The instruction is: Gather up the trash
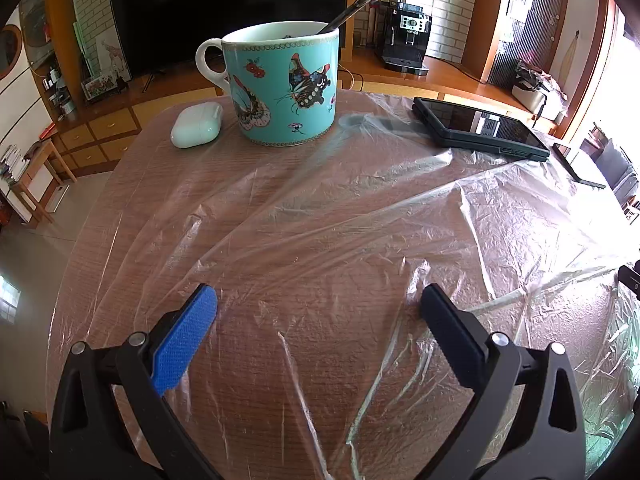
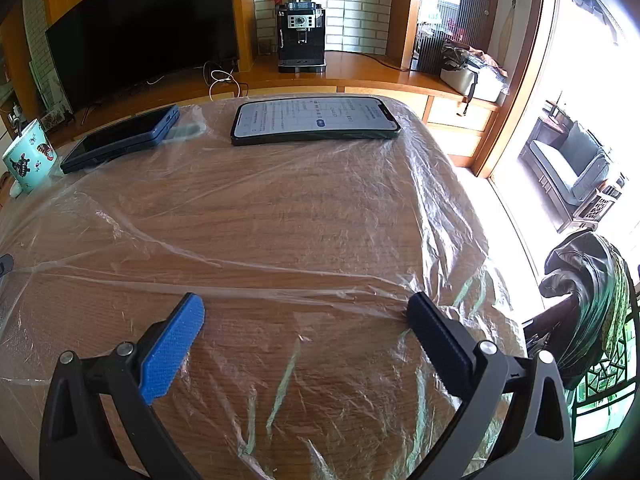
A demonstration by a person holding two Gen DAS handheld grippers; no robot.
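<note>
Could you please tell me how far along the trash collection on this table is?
Nothing looks collected yet. The clear crinkled plastic sheet lies spread over the wooden table. The left hand-held gripper and right hand-held gripper are open and empty above it. Still left: grasping and gathering the sheet.

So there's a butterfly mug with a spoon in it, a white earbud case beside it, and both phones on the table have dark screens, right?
Not quite. Only the folding phone is dark; the other phone has a lit screen, as the right wrist view shows. The butterfly mug, spoon and earbud case are as you say.
</note>
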